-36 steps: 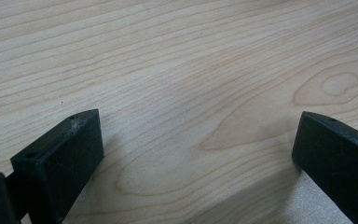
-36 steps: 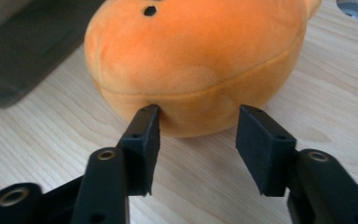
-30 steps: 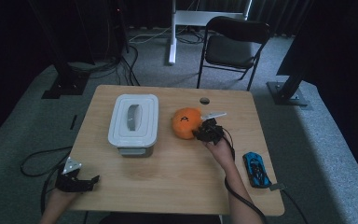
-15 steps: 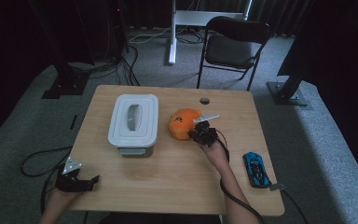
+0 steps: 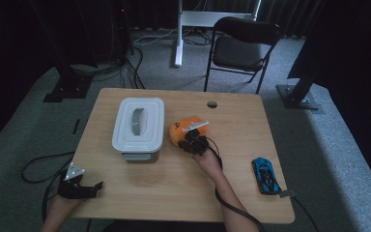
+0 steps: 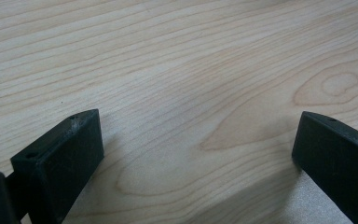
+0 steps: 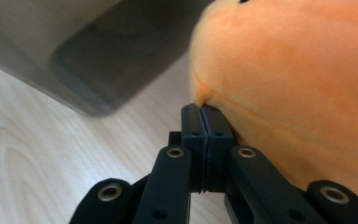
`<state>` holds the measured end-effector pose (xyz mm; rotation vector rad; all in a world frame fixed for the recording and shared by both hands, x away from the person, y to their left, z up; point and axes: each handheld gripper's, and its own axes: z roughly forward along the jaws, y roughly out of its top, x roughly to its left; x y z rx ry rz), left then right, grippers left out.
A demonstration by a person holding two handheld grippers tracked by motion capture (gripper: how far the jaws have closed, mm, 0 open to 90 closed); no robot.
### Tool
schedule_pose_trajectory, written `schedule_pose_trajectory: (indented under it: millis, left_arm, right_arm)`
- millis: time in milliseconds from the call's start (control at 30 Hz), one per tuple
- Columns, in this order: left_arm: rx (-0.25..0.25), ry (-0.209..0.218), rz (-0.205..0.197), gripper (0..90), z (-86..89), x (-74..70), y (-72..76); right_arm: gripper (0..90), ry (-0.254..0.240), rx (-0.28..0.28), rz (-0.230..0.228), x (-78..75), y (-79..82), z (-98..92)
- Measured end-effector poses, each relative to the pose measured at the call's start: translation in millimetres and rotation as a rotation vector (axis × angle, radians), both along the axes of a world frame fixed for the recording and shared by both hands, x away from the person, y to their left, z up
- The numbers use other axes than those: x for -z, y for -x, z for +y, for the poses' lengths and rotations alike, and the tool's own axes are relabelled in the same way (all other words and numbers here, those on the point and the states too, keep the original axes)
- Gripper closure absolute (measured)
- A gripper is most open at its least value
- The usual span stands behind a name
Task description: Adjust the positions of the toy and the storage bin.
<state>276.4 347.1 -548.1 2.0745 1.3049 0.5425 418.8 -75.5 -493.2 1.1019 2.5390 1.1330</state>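
At mid-table, the right gripper (image 5: 188, 140) had its jaws pinched tight on a fold of the orange plush toy (image 5: 183, 131), which lay just right of the white lidded container (image 5: 138, 127). Any lift fell to this nearer hand, the toy sitting just beyond its jaws. Far off at the near-left corner, the left gripper (image 5: 95, 185) rested wide and empty.

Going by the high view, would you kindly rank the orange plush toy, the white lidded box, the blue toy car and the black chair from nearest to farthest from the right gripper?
From the right gripper:
1. Orange plush toy, pinched at its edge by the shut jaws.
2. White lidded box, just to the left.
3. Blue toy car, by the table's right edge.
4. Black chair, on the floor beyond the table.
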Motion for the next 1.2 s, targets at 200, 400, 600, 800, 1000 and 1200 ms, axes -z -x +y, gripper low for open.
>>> schedule_pose_trajectory:
  millis: [200, 400, 600, 800, 1000, 1200]
  left_arm:
    - [0.002, 0.0, 0.0, 2.3, 0.2, -0.1, 0.0]
    - [0.002, 0.0, 0.001, 2.3, 0.2, -0.1, 0.0]
    - [0.0, 0.0, 0.0, 2.3, 0.1, 0.0, 0.1]
    - [-0.001, 0.0, 0.0, 2.3, 0.0, 0.0, 0.1]
    - [-0.002, 0.0, 0.001, 2.3, 0.0, 0.0, 0.1]
    - [-0.001, 0.0, 0.001, 2.3, 0.0, -0.1, 0.1]
  right_arm:
    - [69.0, -0.004, -0.063, 0.033, -2.3, 5.4, 6.9]
    - [59.6, 0.001, -0.028, -0.006, -15.8, 17.3, -22.3]
    - [52.7, 0.008, 0.038, -0.059, -31.8, 23.4, -64.1]
    - [47.6, 0.031, 0.123, -0.081, -36.4, 17.2, -101.4]
    - [45.3, 0.008, 0.153, -0.078, -26.8, 3.8, -117.4]
    - [44.0, -0.007, 0.188, -0.036, -20.5, -14.0, -123.0]
